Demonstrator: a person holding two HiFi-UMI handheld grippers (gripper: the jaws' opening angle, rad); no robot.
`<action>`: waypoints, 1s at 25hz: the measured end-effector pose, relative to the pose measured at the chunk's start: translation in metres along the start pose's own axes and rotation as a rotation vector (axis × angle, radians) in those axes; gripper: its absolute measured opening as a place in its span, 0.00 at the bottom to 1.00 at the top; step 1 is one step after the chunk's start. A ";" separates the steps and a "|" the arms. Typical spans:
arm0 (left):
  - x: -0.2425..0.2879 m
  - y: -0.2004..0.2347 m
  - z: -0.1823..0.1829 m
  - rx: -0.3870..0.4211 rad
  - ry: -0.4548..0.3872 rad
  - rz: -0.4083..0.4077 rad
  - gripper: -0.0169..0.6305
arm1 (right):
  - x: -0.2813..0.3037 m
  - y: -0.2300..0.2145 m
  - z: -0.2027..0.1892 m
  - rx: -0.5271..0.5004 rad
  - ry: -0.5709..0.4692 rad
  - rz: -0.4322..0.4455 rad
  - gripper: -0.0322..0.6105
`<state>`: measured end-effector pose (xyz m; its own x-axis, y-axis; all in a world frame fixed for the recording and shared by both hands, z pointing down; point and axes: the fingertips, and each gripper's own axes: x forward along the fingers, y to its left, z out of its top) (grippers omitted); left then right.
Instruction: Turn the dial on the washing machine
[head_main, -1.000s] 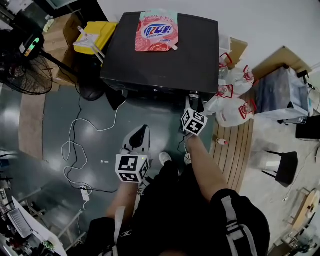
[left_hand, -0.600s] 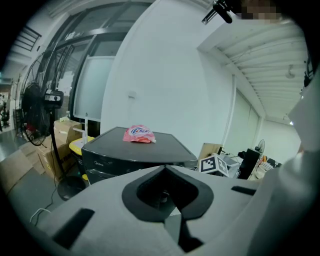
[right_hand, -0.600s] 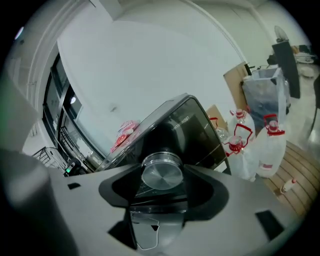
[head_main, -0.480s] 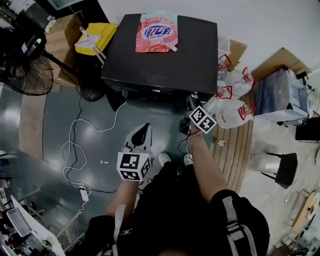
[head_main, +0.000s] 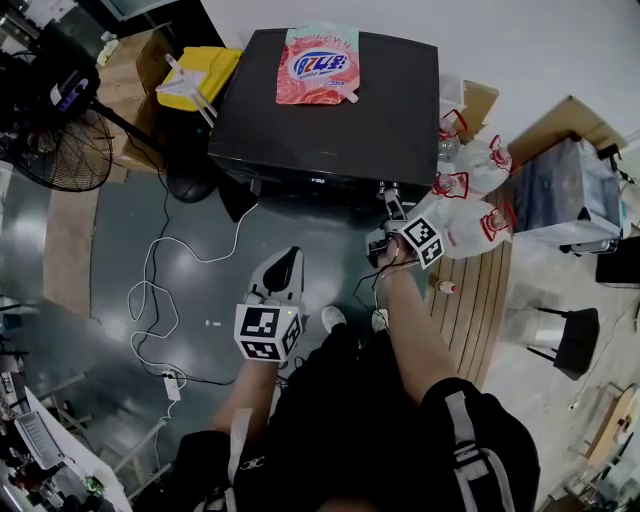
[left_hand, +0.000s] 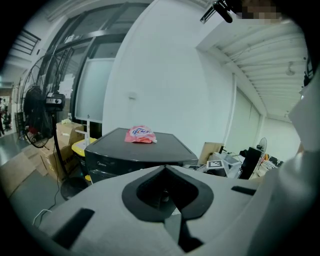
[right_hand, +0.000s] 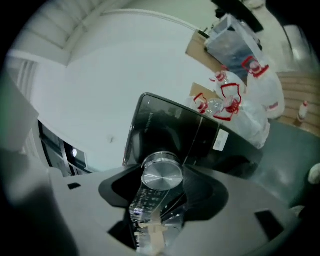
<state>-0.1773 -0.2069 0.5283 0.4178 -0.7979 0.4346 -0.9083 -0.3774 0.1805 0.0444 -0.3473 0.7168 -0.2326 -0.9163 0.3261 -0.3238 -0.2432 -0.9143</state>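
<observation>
My right gripper (head_main: 388, 202) had its jaws clamped on the dial (right_hand: 161, 174), one dark pad on each side of the rim. The dial was a round knob with a brushed silver face. It sat at the right end of the black washing machine's (head_main: 330, 120) front panel, its axis pointing straight out at the gripper camera. My left gripper (head_main: 282, 268) hung low over the floor well short of the machine, jaws together on nothing. A pink detergent pouch (head_main: 318, 65) lay on the lid.
</observation>
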 end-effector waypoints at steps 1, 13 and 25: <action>0.000 0.000 0.000 0.001 0.001 0.000 0.03 | 0.000 0.000 0.000 0.030 0.001 0.012 0.42; -0.001 -0.004 -0.002 0.011 0.010 -0.004 0.03 | 0.000 -0.002 -0.001 0.146 0.011 0.052 0.42; 0.001 -0.011 -0.003 0.023 0.015 -0.008 0.03 | 0.002 -0.013 -0.005 0.577 -0.006 0.158 0.42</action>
<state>-0.1674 -0.2019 0.5296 0.4246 -0.7878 0.4462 -0.9041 -0.3947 0.1635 0.0439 -0.3442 0.7301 -0.2314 -0.9569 0.1757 0.2649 -0.2358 -0.9350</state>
